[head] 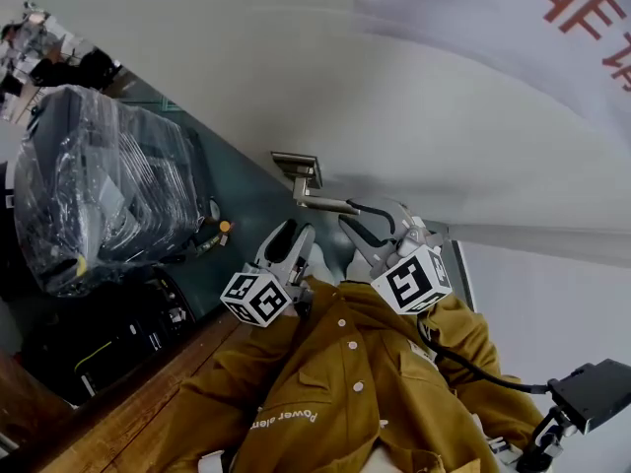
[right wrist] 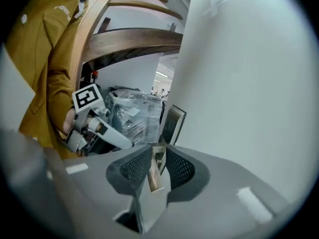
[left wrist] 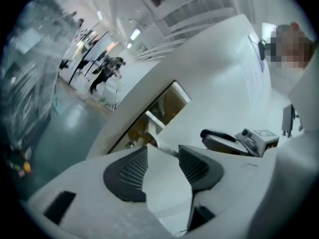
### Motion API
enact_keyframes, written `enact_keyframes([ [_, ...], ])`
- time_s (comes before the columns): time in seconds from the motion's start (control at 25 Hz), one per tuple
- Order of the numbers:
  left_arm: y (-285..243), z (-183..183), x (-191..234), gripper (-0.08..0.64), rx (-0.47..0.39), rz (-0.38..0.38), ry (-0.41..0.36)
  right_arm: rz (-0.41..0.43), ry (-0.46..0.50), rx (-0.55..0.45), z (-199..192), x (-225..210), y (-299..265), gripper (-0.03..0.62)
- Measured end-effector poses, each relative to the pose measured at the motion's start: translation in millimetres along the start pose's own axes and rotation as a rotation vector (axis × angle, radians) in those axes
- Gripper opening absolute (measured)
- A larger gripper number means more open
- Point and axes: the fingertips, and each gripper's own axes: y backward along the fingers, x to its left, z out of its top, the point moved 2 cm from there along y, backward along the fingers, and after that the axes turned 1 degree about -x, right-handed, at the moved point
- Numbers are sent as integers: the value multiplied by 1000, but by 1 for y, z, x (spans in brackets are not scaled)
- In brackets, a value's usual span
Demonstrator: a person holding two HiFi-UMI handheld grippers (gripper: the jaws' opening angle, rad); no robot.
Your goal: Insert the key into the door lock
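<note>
On the white door (head: 424, 97) a metal lever handle (head: 320, 200) sticks out from its plate (head: 299, 168). My right gripper (head: 363, 217) has its jaws on either side of the lever's end. In the right gripper view the lever (right wrist: 155, 176) runs between the pads of that gripper (right wrist: 158, 158), which press on it. My left gripper (head: 296, 233) hangs just below the handle, open and holding nothing. In the left gripper view the gap of this gripper (left wrist: 162, 156) shows only the door and the lever (left wrist: 166, 147). A small brass bit (left wrist: 130, 143) sits under the plate; whether it is the key I cannot tell.
A black machine wrapped in clear plastic (head: 99, 185) stands on the green floor to the left. A wooden rail (head: 99, 412) crosses the lower left. A mustard jacket (head: 345, 382) fills the foreground. A black device on a cable (head: 592, 392) hangs at lower right.
</note>
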Motion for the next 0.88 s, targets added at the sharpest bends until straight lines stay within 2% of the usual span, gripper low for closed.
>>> enact_keyframes([
  [0.08, 7, 17, -25, 192, -29, -6, -179, -58, -25, -48, 7, -4, 3, 52],
  [0.16, 10, 32, -49, 178, -61, -30, -314, -101, -45, -79, 13, -5, 4, 34],
  [0.24, 9, 40, -67, 149, -78, -42, -415, -117, -72, -100, 16, -4, 4, 10],
  [0.32, 4, 44, -76, 116, -85, -28, -479, -119, -122, -134, 13, -5, 2, 6],
  [0.52, -10, 49, -79, 2, -85, 19, -573, -167, -198, -178, 0, -16, 3, 5],
  [0.68, -18, 45, -78, 2, -57, 31, -590, -186, -235, -194, -3, -19, 5, 5],
  [0.88, -29, 41, -78, 2, -24, 11, -601, -167, -258, -202, -6, -22, 4, 5],
])
